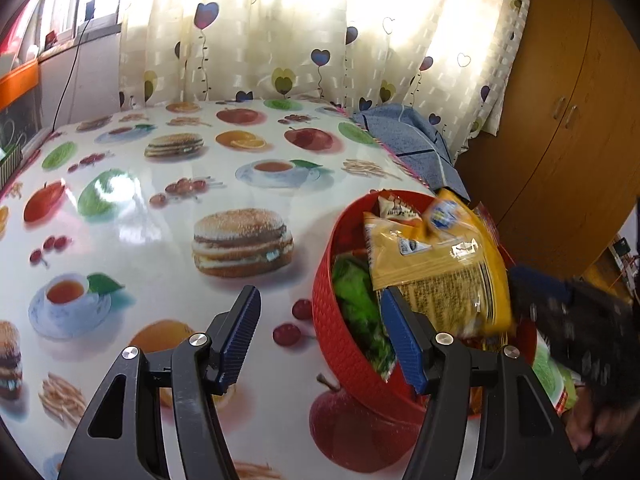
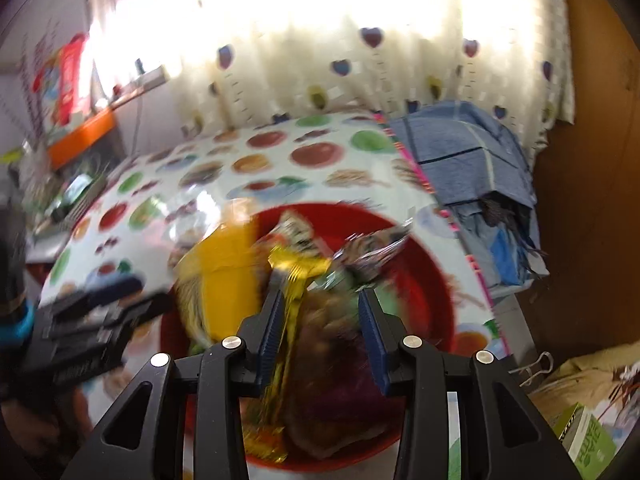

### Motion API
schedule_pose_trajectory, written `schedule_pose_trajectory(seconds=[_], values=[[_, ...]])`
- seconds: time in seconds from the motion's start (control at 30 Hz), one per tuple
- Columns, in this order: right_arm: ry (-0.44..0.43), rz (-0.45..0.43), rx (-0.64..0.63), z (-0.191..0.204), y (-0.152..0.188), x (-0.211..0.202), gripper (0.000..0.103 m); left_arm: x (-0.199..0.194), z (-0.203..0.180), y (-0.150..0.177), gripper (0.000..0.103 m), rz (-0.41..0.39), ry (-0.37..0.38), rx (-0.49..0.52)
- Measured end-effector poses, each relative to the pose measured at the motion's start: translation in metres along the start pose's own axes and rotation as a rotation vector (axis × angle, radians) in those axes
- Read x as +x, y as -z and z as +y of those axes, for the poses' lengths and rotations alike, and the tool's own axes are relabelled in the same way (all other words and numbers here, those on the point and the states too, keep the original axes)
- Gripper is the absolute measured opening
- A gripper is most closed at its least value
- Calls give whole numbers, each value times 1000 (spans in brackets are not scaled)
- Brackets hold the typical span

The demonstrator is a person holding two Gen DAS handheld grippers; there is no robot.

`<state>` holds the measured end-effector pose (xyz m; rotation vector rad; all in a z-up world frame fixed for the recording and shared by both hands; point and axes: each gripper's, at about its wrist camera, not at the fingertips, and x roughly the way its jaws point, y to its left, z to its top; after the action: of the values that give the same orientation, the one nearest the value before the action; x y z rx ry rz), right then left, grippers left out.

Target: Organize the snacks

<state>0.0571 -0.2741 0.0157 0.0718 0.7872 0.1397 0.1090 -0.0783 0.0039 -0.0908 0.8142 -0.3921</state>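
Note:
A red bowl stands near the table's right edge with several snack packets in it. Among them are a big yellow bag, a green packet and a silver wrapper. My left gripper is open astride the bowl's near wall, one finger inside and one outside, neither touching it. My right gripper hangs over the bowl. A gold packet lies against its left pad and a brown packet fills the rest of the gap. In the left wrist view it is a dark blur.
The table has a glossy cloth printed with food. A blue cloth lies at its far right corner and a wooden cupboard stands beyond. A green box and a metal clip lie low on the right.

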Motion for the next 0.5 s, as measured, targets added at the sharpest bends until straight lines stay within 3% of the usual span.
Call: schedule_pose_trajectory(seconds=[0.2,0.5], values=[[-6,63,-36,13,23,-5,37,-4,-7,-5,63,-19,15,37],[45,1,-3,0,22,-39,37,-37,-7,11,63,-52,48,6]])
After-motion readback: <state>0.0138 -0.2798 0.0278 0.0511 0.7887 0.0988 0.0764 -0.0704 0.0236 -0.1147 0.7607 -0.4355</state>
